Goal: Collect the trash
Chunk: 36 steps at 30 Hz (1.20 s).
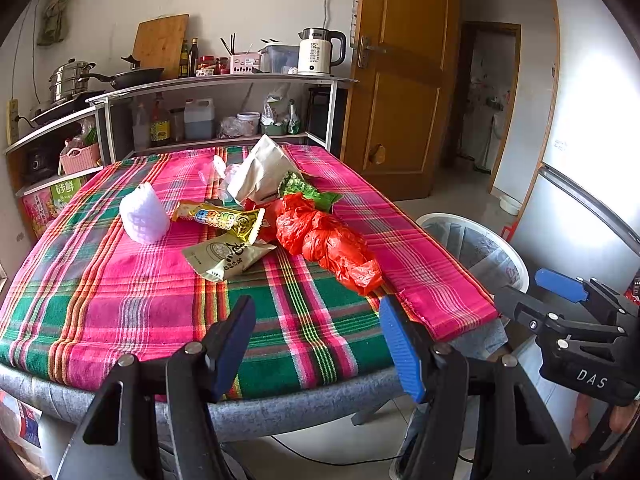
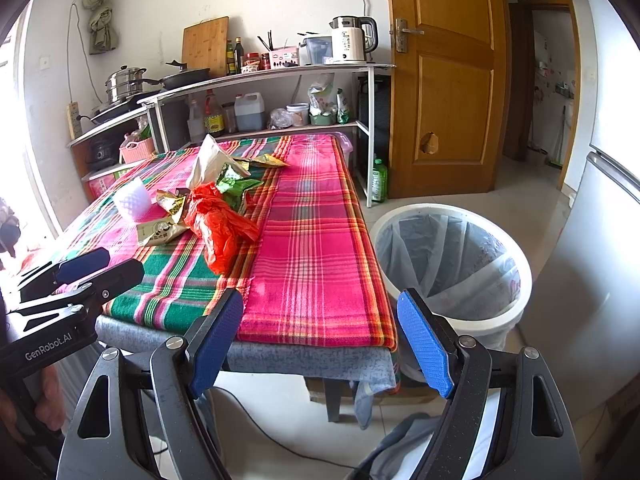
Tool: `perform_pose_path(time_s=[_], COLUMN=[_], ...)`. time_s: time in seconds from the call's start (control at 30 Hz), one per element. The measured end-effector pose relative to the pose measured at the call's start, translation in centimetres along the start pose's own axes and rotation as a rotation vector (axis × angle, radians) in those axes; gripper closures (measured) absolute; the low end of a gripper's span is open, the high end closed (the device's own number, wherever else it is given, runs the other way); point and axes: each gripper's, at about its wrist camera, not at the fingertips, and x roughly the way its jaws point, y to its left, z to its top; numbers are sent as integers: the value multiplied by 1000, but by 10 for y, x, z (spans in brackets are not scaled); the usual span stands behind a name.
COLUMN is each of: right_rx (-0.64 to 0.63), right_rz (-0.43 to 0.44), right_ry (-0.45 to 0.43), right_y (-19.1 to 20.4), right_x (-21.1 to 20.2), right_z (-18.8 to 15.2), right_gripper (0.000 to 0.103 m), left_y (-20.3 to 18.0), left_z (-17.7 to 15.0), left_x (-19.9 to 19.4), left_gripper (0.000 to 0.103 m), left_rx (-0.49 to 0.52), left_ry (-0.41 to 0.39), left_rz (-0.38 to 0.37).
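Observation:
A heap of trash lies mid-table on the plaid cloth [image 1: 120, 312]: a red plastic bag [image 1: 328, 240], a yellow snack wrapper [image 1: 224, 218], a beige packet [image 1: 228, 258], a green wrapper [image 1: 308, 192], a white paper bag [image 1: 260, 172] and a white foam net [image 1: 143, 214]. My left gripper [image 1: 320, 346] stands open at the near table edge, nothing between its fingers. My right gripper [image 2: 320, 340] is open too, at the table's near right corner beside a white lined bin [image 2: 452, 260]. The red bag [image 2: 220, 228] also shows in the right wrist view.
A kitchen shelf [image 1: 224, 80] with a kettle, pots and bottles stands behind the table. A wooden door [image 1: 400, 80] is at the back right and a fridge [image 1: 592, 140] on the right. The bin [image 1: 476, 248] stands on the tiled floor by the table's right side.

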Motion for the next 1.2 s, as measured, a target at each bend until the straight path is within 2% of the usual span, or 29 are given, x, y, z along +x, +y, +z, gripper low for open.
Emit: perform_pose_path(time_s=[0.83, 1.2], right_rx=[-10, -55], right_rz=[10, 82], right_ry=[7, 27], right_y=[3, 18], right_x=[4, 30], right_z=[0, 17], right_gripper=[23, 23], left_y=[2, 37], left_z=[1, 8], left_x=[-1, 16], left_gripper=[37, 37], left_rx=[1, -32], left_ry=[1, 22], left_rz=[-6, 25])
